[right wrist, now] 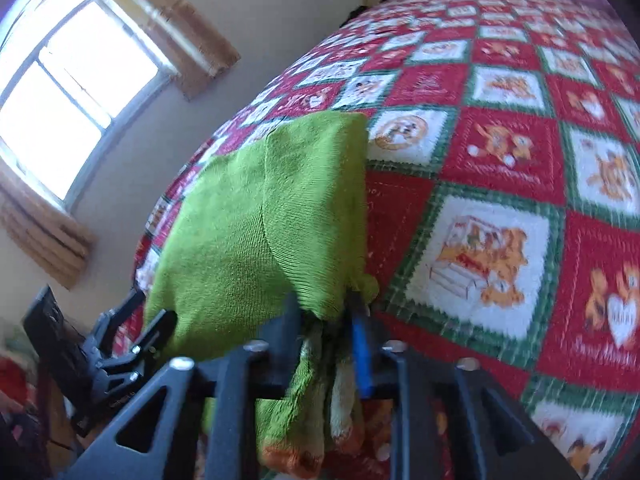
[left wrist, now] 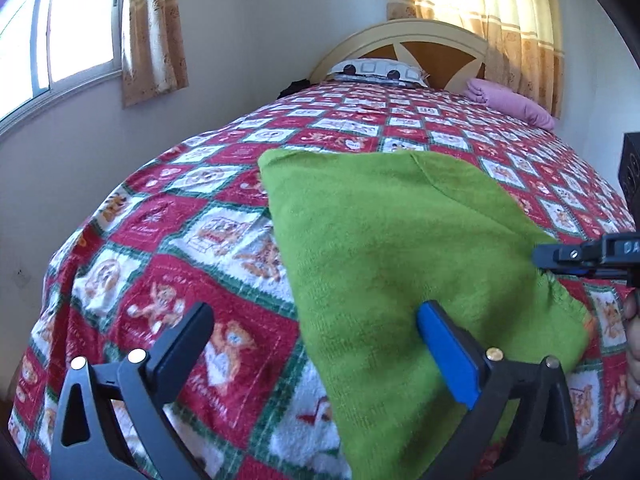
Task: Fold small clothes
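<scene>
Knitwear, a small green knitted garment (left wrist: pixel 400 248), lies on the red patchwork bedspread (left wrist: pixel 168 240) near the bed's foot, its long axis running from my grippers toward the headboard (left wrist: pixel 404 40) at 12 o'clock. My right gripper (right wrist: pixel 326 312) is the nearer hand: it is clamped on the garment's near right corner, with an orange-trimmed edge bunched between the fingers. My left gripper (left wrist: pixel 316 336) hangs wide apart and holds nothing; its blue-padded finger (left wrist: pixel 448 356) hovers over the near left part of the cloth. I judge the left must pinch there next.
</scene>
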Motion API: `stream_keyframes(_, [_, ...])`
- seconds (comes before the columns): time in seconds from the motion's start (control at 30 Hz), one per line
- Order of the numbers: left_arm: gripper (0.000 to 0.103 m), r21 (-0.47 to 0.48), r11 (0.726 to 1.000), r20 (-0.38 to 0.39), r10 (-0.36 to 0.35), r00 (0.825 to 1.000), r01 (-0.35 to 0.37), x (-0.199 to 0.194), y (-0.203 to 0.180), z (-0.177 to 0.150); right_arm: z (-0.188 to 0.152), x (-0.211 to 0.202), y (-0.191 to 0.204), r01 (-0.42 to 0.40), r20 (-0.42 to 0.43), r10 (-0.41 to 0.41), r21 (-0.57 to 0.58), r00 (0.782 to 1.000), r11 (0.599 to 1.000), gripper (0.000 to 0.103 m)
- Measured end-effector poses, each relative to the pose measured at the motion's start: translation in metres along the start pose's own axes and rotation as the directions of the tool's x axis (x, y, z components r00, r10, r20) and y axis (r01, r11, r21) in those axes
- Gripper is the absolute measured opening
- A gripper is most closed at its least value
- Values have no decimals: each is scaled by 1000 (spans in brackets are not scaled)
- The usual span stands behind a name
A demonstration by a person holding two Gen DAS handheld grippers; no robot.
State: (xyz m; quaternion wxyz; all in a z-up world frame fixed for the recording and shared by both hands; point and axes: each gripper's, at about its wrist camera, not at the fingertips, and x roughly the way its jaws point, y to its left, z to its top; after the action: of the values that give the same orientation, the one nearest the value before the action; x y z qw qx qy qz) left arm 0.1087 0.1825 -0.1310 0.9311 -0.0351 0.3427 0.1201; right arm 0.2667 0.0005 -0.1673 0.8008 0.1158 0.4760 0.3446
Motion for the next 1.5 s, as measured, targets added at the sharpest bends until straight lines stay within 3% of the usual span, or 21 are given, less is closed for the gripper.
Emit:
stream_keyframes(0.07, [103,16,1000,3,-3,1000,3,-12,-2,-1,-7,-18,3,10,46,-11,26,999,1000,50])
stream_keyframes(0.2, [103,34,999,37,-28,999,27,-34,-6,1,-17,-57,26,42,123,-40,-8,992,999,52])
stream_keyframes(0.3, [103,26,998,65,-56,996,54,-50,-7,6,-25,-86,52,57,185,-46,-55,982,997,63])
stream_keyframes(0.53, [103,37,997,128,-73,989,69,-77,-9,15,-42,-118,87,80,268,-47,-115,962,990,64])
stream_keyframes(1.1, [103,54,995,161,-91,983,84,-94,-18,16,-63,-140,86,110,324,-80,-75,943,991,65])
stream_keyframes(1.5, [103,52,995,160,-95,983,88,-94,-20,15,-71,-134,90,108,311,-76,-87,947,990,65])
